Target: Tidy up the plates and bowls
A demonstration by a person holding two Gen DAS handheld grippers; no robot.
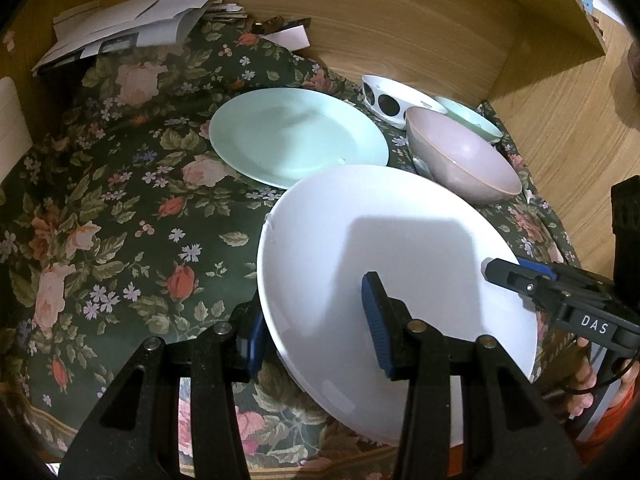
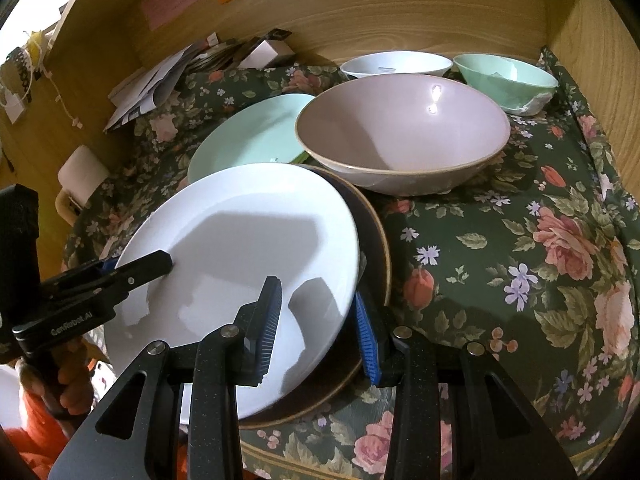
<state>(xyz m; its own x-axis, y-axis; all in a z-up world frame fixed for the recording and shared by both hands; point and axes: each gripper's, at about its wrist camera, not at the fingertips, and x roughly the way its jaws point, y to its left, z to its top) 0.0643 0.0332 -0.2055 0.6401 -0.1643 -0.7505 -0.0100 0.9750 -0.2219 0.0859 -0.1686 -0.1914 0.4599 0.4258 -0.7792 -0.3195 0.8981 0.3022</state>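
A white plate (image 1: 400, 280) (image 2: 240, 260) is held tilted above the floral cloth. My left gripper (image 1: 316, 320) straddles its left rim, jaws wide apart with one pad over the plate and one under it. My right gripper (image 2: 320, 320) straddles its right rim the same way, and it shows at the plate's right edge in the left wrist view (image 1: 516, 276). A dark brown plate (image 2: 374, 248) lies under the white one. Behind are a mint plate (image 1: 296, 140) (image 2: 248, 140), a pink bowl (image 1: 464, 160) (image 2: 400, 136), a white spotted bowl (image 1: 392, 98) (image 2: 396, 63) and a mint bowl (image 1: 468, 118) (image 2: 504, 76).
The dishes sit on a floral cloth (image 1: 120, 220) (image 2: 520, 240) inside a wooden alcove with walls (image 1: 400, 20) behind and at the right. Papers (image 1: 132, 24) (image 2: 160, 76) lie at the back left. A white object (image 2: 82, 172) stands at the left.
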